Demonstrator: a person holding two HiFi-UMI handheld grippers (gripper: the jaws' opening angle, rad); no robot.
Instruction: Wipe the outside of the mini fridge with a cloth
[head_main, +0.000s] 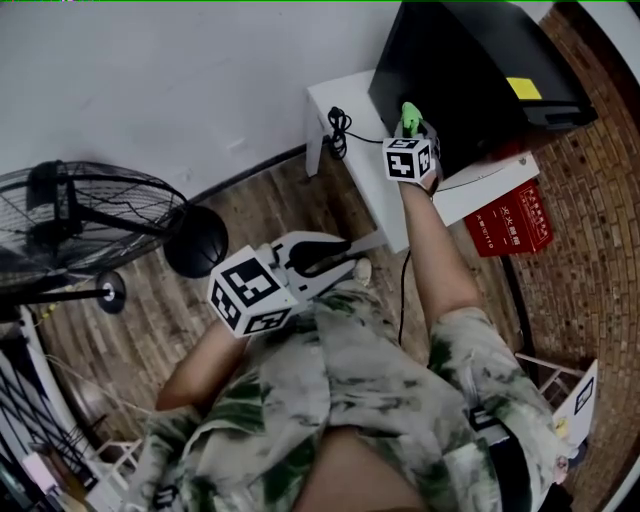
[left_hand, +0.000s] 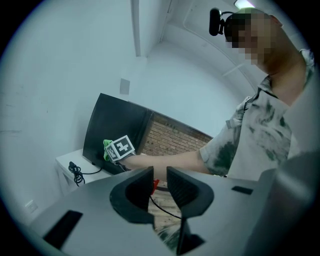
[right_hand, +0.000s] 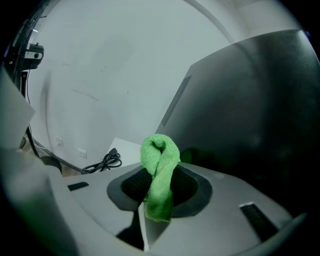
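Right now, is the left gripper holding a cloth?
No: the fluffy green cloth is clamped in the right gripper; the left gripper is empty.

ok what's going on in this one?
A person is working on a black mini fridge that sits on a white table. The right gripper is shut on a folded green cloth, held at the fridge's side wall; whether it touches isn't clear. The left gripper is idle near the person's torso, jaws slightly apart with nothing between them.

Fluffy green terry cloth (right_hand: 159, 170); smooth, glossy black mini fridge (head_main: 470, 70)
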